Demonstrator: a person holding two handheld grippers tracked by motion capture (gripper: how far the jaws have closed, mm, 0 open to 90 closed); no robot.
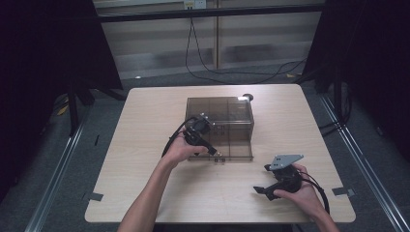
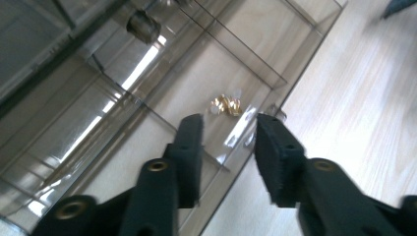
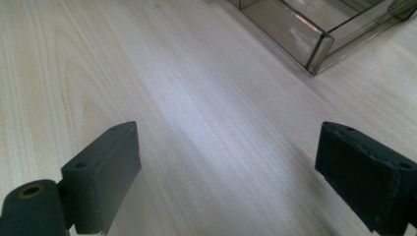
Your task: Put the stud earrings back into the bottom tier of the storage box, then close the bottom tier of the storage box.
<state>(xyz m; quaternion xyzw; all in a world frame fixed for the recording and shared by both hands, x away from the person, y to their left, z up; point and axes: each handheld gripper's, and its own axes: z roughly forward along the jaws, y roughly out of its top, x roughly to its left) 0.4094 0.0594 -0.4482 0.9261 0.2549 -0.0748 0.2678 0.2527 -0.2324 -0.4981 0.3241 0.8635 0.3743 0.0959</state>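
A smoky clear box (image 1: 232,121) with several compartments stands in the middle of the table. In the left gripper view a few small gold parts (image 2: 226,104) lie in one compartment close to the box's (image 2: 147,98) near wall. My left gripper (image 1: 214,152) hovers over the front edge of the box, tilted down toward those parts. Its jaws (image 2: 228,128) are open with nothing between them. My right gripper (image 1: 261,179) is low over the bare table, right of and nearer than the box. It (image 3: 228,137) stands wide open and empty, and a corner of the box (image 3: 319,44) shows beyond it.
A small dark knob (image 1: 247,96) sits at the box's far right corner. The light wooden table (image 1: 145,145) has free room left, right and in front of the box. Cables trail on the floor behind the table.
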